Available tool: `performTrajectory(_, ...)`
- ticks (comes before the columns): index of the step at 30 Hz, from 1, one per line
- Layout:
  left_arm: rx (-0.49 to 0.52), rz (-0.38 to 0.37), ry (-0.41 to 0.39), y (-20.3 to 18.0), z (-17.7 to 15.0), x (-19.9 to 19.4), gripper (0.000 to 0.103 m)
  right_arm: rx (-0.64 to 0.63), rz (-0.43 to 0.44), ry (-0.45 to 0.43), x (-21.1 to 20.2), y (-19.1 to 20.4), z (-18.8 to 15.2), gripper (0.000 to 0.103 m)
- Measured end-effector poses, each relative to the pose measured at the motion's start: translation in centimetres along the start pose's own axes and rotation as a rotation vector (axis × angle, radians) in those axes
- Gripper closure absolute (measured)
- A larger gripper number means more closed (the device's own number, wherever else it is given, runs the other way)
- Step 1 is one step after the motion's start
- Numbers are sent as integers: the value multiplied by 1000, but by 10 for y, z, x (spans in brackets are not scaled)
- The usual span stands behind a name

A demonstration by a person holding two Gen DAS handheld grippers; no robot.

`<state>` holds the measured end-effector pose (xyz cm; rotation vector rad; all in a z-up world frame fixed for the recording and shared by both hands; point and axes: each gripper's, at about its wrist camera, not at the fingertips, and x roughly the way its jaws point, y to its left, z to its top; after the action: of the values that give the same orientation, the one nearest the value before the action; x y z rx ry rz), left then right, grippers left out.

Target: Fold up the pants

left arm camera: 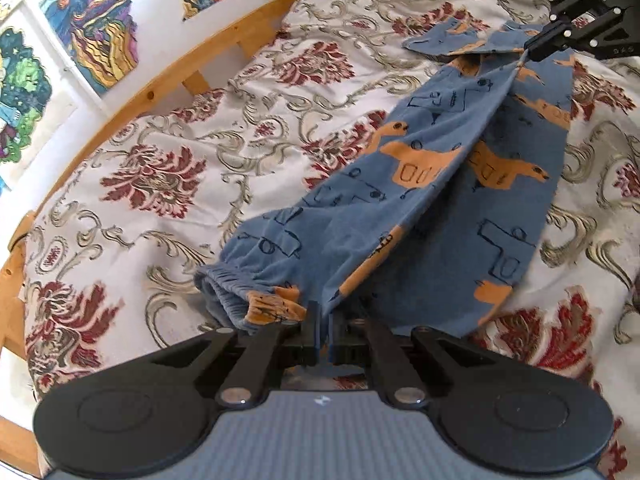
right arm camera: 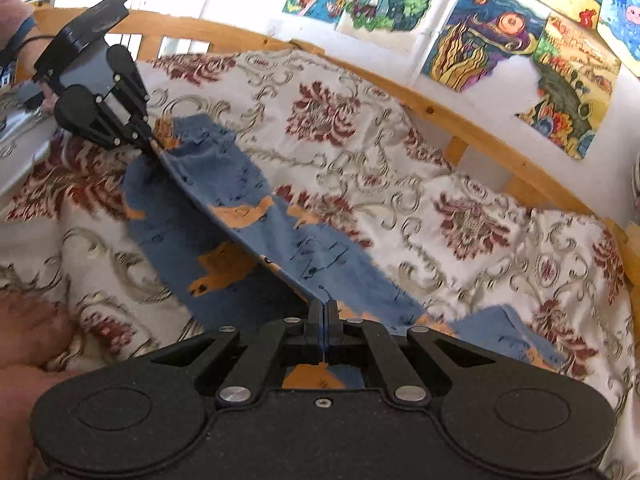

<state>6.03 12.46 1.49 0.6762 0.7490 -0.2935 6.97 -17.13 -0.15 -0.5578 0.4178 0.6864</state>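
Observation:
Blue pants (left arm camera: 420, 184) with orange animal prints are stretched taut between my two grippers above a floral bedspread (left arm camera: 168, 152). My left gripper (left arm camera: 325, 320) is shut on the cloth near the elastic waistband (left arm camera: 232, 280). My right gripper (right arm camera: 325, 312) is shut on the other end, near the leg ends. Each gripper shows in the other's view: the right one at the far right of the left wrist view (left arm camera: 532, 50), the left one at the upper left of the right wrist view (right arm camera: 154, 146). The pants (right arm camera: 240, 216) hang in a ridge along the held edge. One leg end (left arm camera: 452, 38) lies on the bed.
A wooden bed rail (left arm camera: 224, 52) runs along the far side, also in the right wrist view (right arm camera: 460, 120). Colourful drawings (right arm camera: 500, 40) hang on the white wall behind it. A person's hand (right arm camera: 28, 320) is at the left edge.

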Motion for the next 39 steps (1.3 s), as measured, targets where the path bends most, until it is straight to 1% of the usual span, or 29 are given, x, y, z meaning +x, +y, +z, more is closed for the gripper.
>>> performTrajectory(5, 39, -17, 29, -4, -6, 5, 100, 57, 16, 38, -2, 8, -10, 103)
performTrajectory(9, 55, -28, 32, -7, -9, -3, 100, 77, 34, 62, -2, 13, -16, 103)
performTrajectory(15, 102, -47, 65, -17, -14, -1, 100, 121, 46, 113, 11, 16, -34, 103)
performTrajectory(18, 126, -55, 81, -20, -15, 1, 100, 124, 27, 144, 19, 16, -42, 103)
performTrajectory(20, 149, -69, 98, -21, -15, 3, 100, 174, 38, 161, 22, 11, -46, 103)
performTrajectory(21, 159, -72, 107, -22, -15, 4, 100, 203, 40, 157, 21, 7, -47, 101)
performTrajectory(22, 165, -76, 115, -23, -15, 5, 99, 222, 37, 152, 19, 5, -47, 97)
performTrajectory(23, 166, -81, 123, -24, -14, 6, 99, 235, 30, 144, 17, 2, -47, 86)
performTrajectory(24, 161, -83, 125, -24, -13, 5, 97, 250, 21, 135, 14, 0, -47, 82)
performTrajectory(25, 146, -91, 132, -24, -12, 3, 90, 268, 21, 126, 11, -3, -47, 82)
performTrajectory(26, 126, -106, 141, -22, -10, 2, 86, 288, 17, 119, 8, -7, -46, 80)
performTrajectory(27, 94, -125, 149, -19, -7, 0, 80, 311, 11, 114, 6, -12, -46, 73)
performTrajectory(28, 57, -140, 154, -16, -5, -1, 74, 332, 3, 110, 3, -18, -47, 69)
performTrajectory(29, -2, -162, 159, -13, -1, -4, 72, 355, -17, 106, 0, -25, -47, 61)
performTrajectory(30, -53, -185, 158, -10, 1, -7, 62, 378, -39, 101, -4, -34, -47, 53)
performTrajectory(31, -110, -212, 147, -8, 5, -12, 47, 403, -58, 95, -8, -43, -47, 48)
performTrajectory(32, -169, -229, 127, -7, 9, -17, 42, 426, -74, 90, -10, -53, -46, 40)
performTrajectory(33, -225, -244, 103, -8, 16, -21, 39, 451, -94, 87, -12, -65, -46, 34)
performTrajectory(35, -300, -307, 35, -13, 33, -28, 35, 506, -129, 88, -10, -93, -43, 29)
performTrajectory(36, -333, -331, -4, -18, 42, -30, 29, 548, -136, 93, -6, -114, -40, 25)
performTrajectory(37, -369, -351, -42, -23, 52, -28, 23, 580, -138, 105, -1, -132, -36, 23)
performTrajectory(39, -435, -423, -118, -36, 77, -17, 20, 649, -147, 122, 16, -173, -23, 22)
